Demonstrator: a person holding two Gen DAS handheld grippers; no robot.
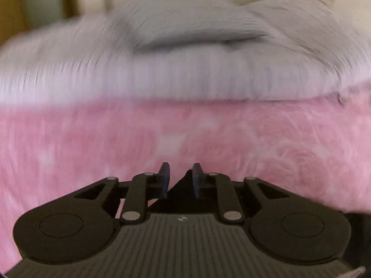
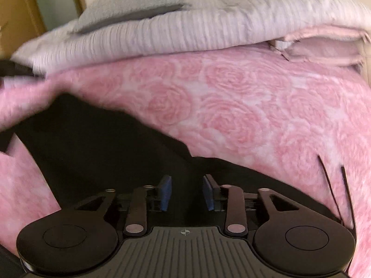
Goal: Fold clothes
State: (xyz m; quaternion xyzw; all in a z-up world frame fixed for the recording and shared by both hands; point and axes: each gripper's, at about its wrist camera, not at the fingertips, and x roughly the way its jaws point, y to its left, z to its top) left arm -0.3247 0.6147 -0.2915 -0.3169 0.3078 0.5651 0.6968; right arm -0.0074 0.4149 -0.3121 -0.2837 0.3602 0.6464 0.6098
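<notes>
A black garment [image 2: 97, 143] lies crumpled on a pink rose-patterned blanket [image 2: 231, 106], running from the left edge down under my right gripper [image 2: 187, 191]. That gripper hovers just over the cloth with its blue pads [image 2: 165, 192] apart; black fabric fills the gap, but no pad visibly presses it. Two thin black cords [image 2: 329, 185] trail over the blanket at the right. In the blurred left wrist view, my left gripper [image 1: 181, 176] hangs over the pink blanket [image 1: 92, 143], pads apart. A dark wedge of cloth [image 1: 182, 192] shows low between them.
A pale ribbed quilt [image 2: 185, 30] is heaped along the far side of the bed, with a grey pillow [image 2: 129, 7] on top. The same quilt [image 1: 162, 74] fills the upper left wrist view. A dark blurred shape [image 2: 14, 71] sits at the left edge.
</notes>
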